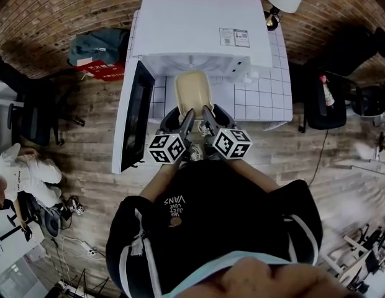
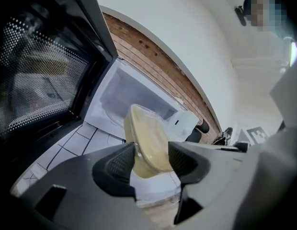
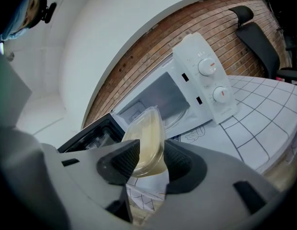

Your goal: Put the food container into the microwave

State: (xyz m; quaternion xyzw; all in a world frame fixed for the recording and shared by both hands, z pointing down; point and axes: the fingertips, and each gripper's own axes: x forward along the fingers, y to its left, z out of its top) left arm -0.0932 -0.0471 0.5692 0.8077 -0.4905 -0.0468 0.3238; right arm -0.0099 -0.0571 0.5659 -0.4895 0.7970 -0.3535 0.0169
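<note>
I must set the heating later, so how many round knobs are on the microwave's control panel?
2. Both sit on the white control panel, seen in the right gripper view: the upper knob, and the lower knob just beneath it. None seems hidden.

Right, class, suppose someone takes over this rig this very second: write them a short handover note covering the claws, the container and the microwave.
Left claw: shut on the near end of the food container.
Right claw: shut on the same container, beside the left one.
Container: carried by both claws above the tiled table, just in front of the microwave opening, not inside yet.
Door: swung wide open on the left.
Done: door open, container lifted and at the opening.
Left: slide it in, set it down, open both claws and back out.
</note>
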